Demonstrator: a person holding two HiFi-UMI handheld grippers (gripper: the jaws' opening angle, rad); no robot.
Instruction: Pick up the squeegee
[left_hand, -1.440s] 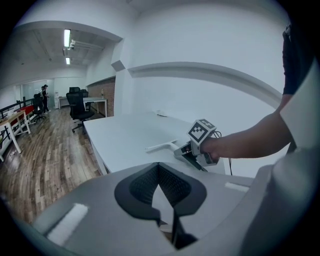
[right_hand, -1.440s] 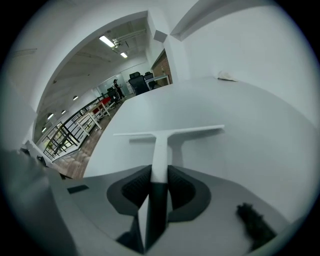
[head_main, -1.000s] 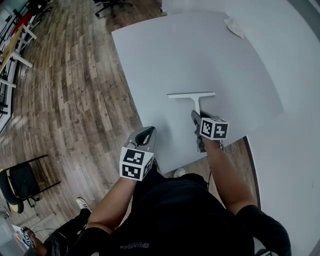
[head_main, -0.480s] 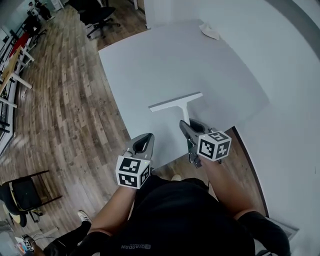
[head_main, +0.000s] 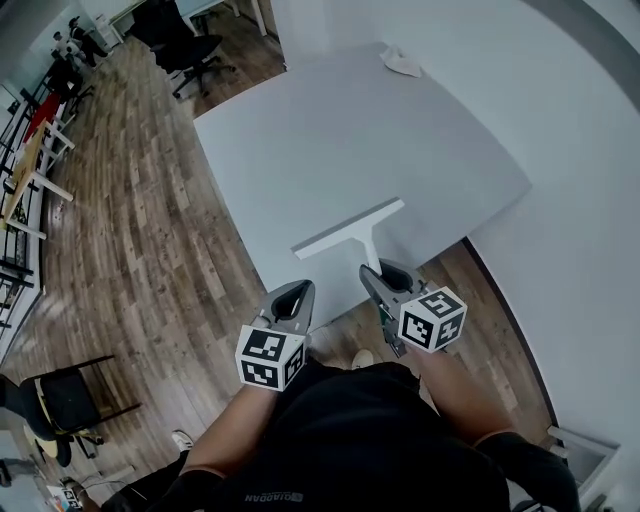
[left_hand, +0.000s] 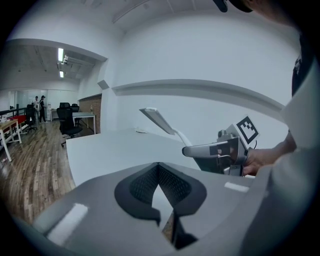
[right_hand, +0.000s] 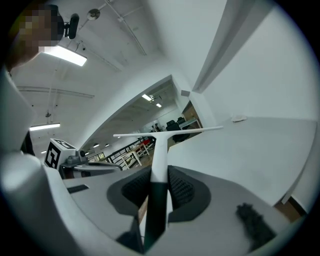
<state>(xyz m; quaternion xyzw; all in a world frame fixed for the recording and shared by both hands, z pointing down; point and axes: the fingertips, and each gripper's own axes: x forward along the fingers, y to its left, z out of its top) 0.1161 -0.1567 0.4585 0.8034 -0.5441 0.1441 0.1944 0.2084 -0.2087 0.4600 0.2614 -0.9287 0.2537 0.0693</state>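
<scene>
The squeegee (head_main: 345, 228) is white and T-shaped, with a long blade and a handle that turns dark at the rear. My right gripper (head_main: 377, 274) is shut on that handle and holds it in the air over the near edge of the white table (head_main: 330, 130). In the right gripper view the handle (right_hand: 159, 160) runs straight between the pads, with the blade level ahead. My left gripper (head_main: 298, 291) hangs beside it on the left, fingertips together and nothing between them. From the left gripper view the squeegee (left_hand: 157, 120) and right gripper (left_hand: 210, 150) show to the right.
A crumpled white cloth (head_main: 403, 63) lies at the table's far corner. A white wall (head_main: 560, 150) runs along the right. Wood floor (head_main: 130, 220) lies to the left, with an office chair (head_main: 190, 45) far off and a black chair (head_main: 60, 395) at the lower left.
The right gripper has lifted the squeegee off the table and drawn it back toward the near edge. The left gripper rose alongside it, still shut and holding nothing.
</scene>
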